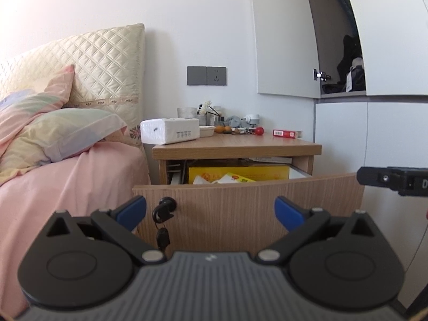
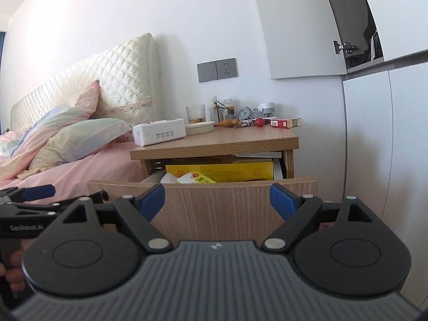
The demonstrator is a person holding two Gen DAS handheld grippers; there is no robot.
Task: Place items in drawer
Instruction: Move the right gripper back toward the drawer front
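Note:
The wooden nightstand's drawer (image 1: 248,208) (image 2: 214,208) stands pulled out, with a yellow box (image 1: 238,172) (image 2: 222,171) and packets inside. On the nightstand top lie a white tissue pack (image 1: 169,131) (image 2: 159,131), a red cigarette box (image 1: 286,133) (image 2: 285,123), a red ball (image 1: 259,131) (image 2: 259,121) and small clutter. My left gripper (image 1: 210,211) is open and empty in front of the drawer face. My right gripper (image 2: 216,200) is open and empty, also before the drawer front. The left gripper also shows at the left of the right wrist view (image 2: 40,198).
A bed with pink sheets (image 1: 67,182) and pillows (image 2: 80,139) lies left of the nightstand. Keys (image 1: 163,222) hang from the drawer lock. White cabinets (image 1: 374,133) stand to the right, one upper door open. A grey wall socket (image 1: 206,75) is above the nightstand.

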